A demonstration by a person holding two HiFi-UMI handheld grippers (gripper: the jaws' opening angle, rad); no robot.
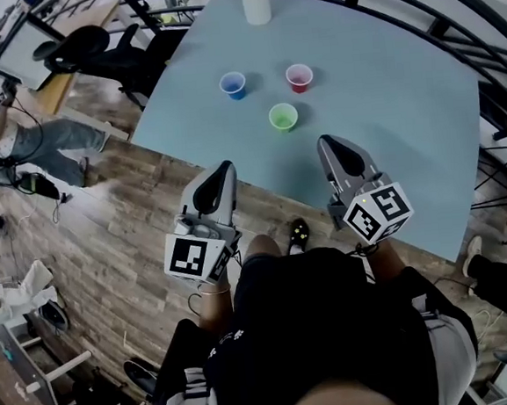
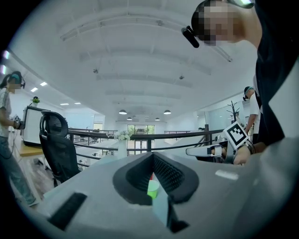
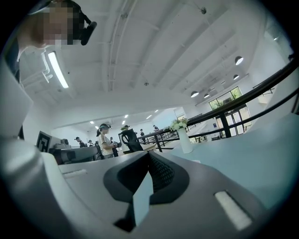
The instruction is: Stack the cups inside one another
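Three small cups stand apart on the light blue table (image 1: 385, 97): a blue cup (image 1: 234, 85), a red cup (image 1: 299, 78) and, nearest to me, a green cup (image 1: 283, 117). My left gripper (image 1: 225, 168) hovers off the table's near edge, pointing level toward the cups, jaws together and nothing held. My right gripper (image 1: 327, 141) reaches just over the same edge, right of the green cup, also shut and empty. In the left gripper view, the green cup (image 2: 153, 188) shows below the closed tips of the left gripper (image 2: 152, 155). The right gripper view shows the right gripper (image 3: 148, 155) over bare table.
A white vase (image 1: 255, 3) stands at the table's far edge. Black railings (image 1: 449, 21) run behind the table. An office chair (image 1: 90, 44) and a person (image 1: 36, 137) are on the wooden floor to the left. My shoe (image 1: 299, 232) is under the near edge.
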